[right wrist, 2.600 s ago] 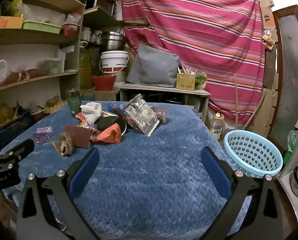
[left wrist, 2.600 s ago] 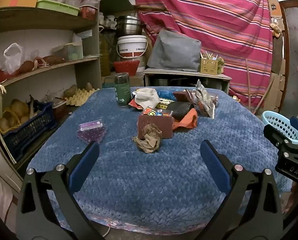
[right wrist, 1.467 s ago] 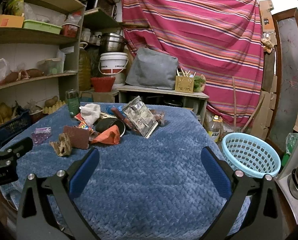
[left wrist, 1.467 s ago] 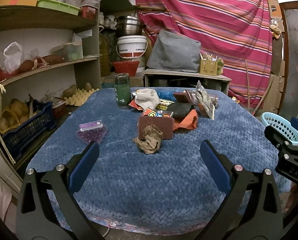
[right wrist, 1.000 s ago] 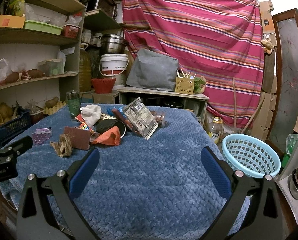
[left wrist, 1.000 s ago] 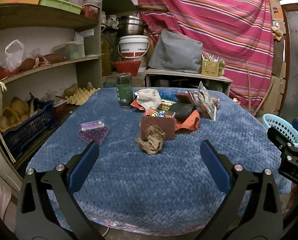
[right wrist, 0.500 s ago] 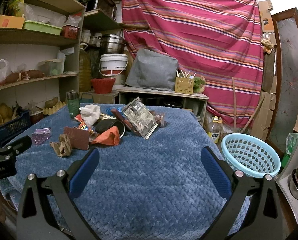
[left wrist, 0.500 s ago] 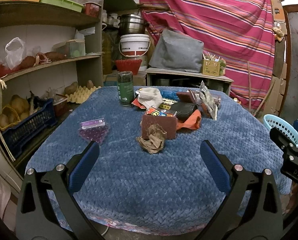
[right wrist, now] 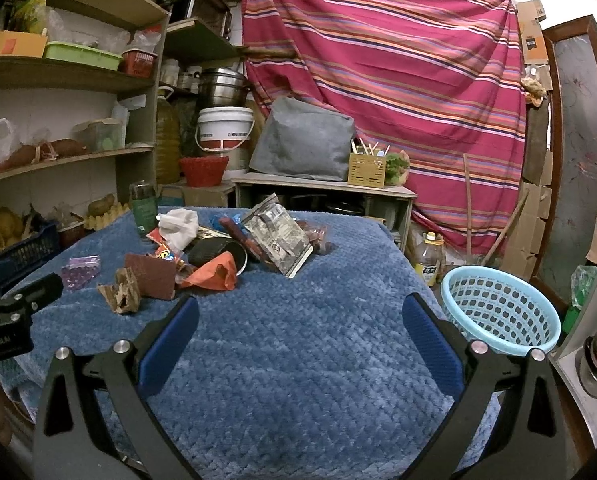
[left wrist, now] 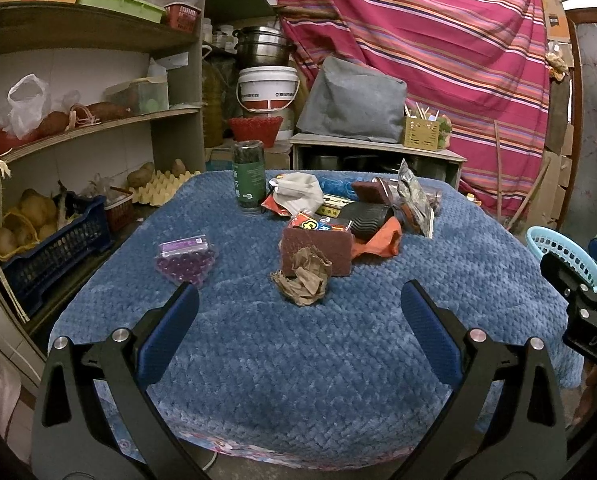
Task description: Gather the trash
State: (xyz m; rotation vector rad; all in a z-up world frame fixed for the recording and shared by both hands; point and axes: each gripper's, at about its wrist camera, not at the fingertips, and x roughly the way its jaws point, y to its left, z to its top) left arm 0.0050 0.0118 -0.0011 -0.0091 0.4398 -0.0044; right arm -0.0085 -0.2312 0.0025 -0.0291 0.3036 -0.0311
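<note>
We have both grippers spread wide with nothing between the pads: left gripper point(left wrist: 298, 308) and right gripper point(right wrist: 298, 314) hover over the near edge of the blue-covered table point(left wrist: 298, 360). Just past the left gripper lies a crumpled brown paper point(left wrist: 303, 276), touching a brown box point(left wrist: 318, 250) behind it. Left of those, apart, a purple bead bag point(left wrist: 184, 258). Further back the trash pile: orange wrapper point(right wrist: 214, 272), printed foil pouch point(right wrist: 278, 238), white cloth point(left wrist: 300, 194), green jar point(left wrist: 249, 182) at far left. Light-blue basket point(right wrist: 498, 310) sits off the table's right side.
</note>
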